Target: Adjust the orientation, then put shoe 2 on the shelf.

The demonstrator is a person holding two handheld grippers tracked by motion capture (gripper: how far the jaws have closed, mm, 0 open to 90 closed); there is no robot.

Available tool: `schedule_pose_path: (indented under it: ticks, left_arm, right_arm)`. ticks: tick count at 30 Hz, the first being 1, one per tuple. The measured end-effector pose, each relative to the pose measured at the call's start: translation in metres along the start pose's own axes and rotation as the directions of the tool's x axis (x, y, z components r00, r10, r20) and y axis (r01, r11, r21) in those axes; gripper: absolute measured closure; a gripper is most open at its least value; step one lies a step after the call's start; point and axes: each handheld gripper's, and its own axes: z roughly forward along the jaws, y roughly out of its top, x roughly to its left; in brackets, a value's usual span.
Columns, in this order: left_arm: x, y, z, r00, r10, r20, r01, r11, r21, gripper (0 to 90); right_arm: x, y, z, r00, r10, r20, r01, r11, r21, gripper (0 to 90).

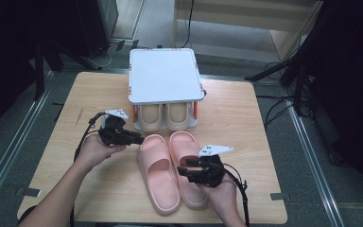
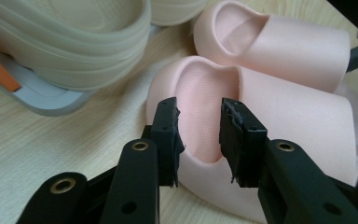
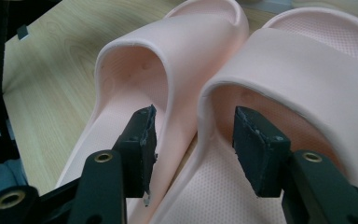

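**Two tools closing in on the pink slides**

The left tool (image 1: 133, 138), jaws parted and empty, faces the heel of the left pink slide (image 1: 157, 171). The right tool (image 1: 185, 171), also agape and empty, straddles the slides' adjoining inner walls by the right pink slide (image 1: 187, 163). Best pinch both walls together, then lift toward the shoe rack (image 1: 164, 75) on the tabletop (image 1: 246, 118).

The left hand (image 1: 96, 149) holds the left gripper (image 1: 134, 137) pointing rightward, jaws parted. The right hand (image 1: 222, 187) holds the right gripper (image 1: 183, 171) pointing leftward, jaws spread wide. Both forearms enter from below.
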Motion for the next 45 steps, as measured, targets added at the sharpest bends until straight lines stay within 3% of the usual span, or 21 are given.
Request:
schedule_pose_path:
  ticks: [5, 8, 15, 24, 28, 33, 39, 41, 43, 45]
  left_arm:
    - [0.001, 0.000, 0.000, 1.0000, -0.006, -0.002, 0.006, 1.0000, -0.002, 65.6]
    - [0.001, -0.001, -0.003, 1.0000, -0.004, 0.000, 0.004, 1.0000, -0.007, 64.5]
    - [0.003, -0.003, -0.010, 0.9996, -0.026, -0.005, 0.026, 0.9994, -0.024, 64.6]
    - [0.002, -0.012, -0.019, 0.9986, -0.049, -0.021, 0.048, 0.9977, -0.049, 64.5]
    - [0.001, -0.016, -0.022, 0.9983, -0.053, -0.025, 0.052, 0.9976, -0.046, 64.6]
    - [0.002, -0.020, -0.026, 0.9973, -0.064, -0.035, 0.062, 0.9967, -0.052, 65.0]
    - [0.004, -0.021, -0.028, 0.9969, -0.069, -0.039, 0.067, 0.9963, -0.053, 65.2]
    - [0.004, -0.021, -0.028, 0.9969, -0.070, -0.037, 0.068, 0.9963, -0.054, 65.2]
    - [0.004, -0.021, -0.027, 0.9968, -0.071, -0.036, 0.069, 0.9964, -0.049, 65.2]
    - [0.005, -0.021, -0.027, 0.9969, -0.069, -0.037, 0.068, 0.9968, -0.043, 65.3]
  right_arm:
    - [0.003, 0.001, 0.009, 0.9999, 0.013, 0.009, -0.013, 1.000, -0.017, 47.5]
    - [0.005, 0.003, 0.019, 0.9992, -0.019, 0.035, 0.020, 1.000, -0.016, 45.7]
    - [0.011, 0.005, 0.030, 0.9982, 0.031, 0.052, -0.028, 0.999, -0.043, 40.1]
    - [0.019, 0.007, 0.045, 0.9910, 0.040, 0.128, -0.034, 0.998, -0.046, 39.0]
    - [0.025, 0.007, 0.052, 0.9824, 0.008, 0.187, -0.001, 0.999, -0.042, 39.2]
    - [0.025, 0.008, 0.054, 0.9731, -0.006, 0.230, 0.014, 0.999, -0.035, 50.1]
    - [0.024, 0.009, 0.053, 0.9696, -0.010, 0.244, 0.016, 1.000, -0.024, 59.6]
    - [0.022, 0.009, 0.052, 0.9708, -0.002, 0.240, 0.008, 1.000, -0.022, 62.4]
    - [0.016, 0.009, 0.049, 0.9748, 0.036, 0.220, -0.030, 0.999, -0.030, 69.1]
    - [0.014, 0.009, 0.048, 0.9760, 0.038, 0.214, -0.033, 0.999, -0.027, 69.6]
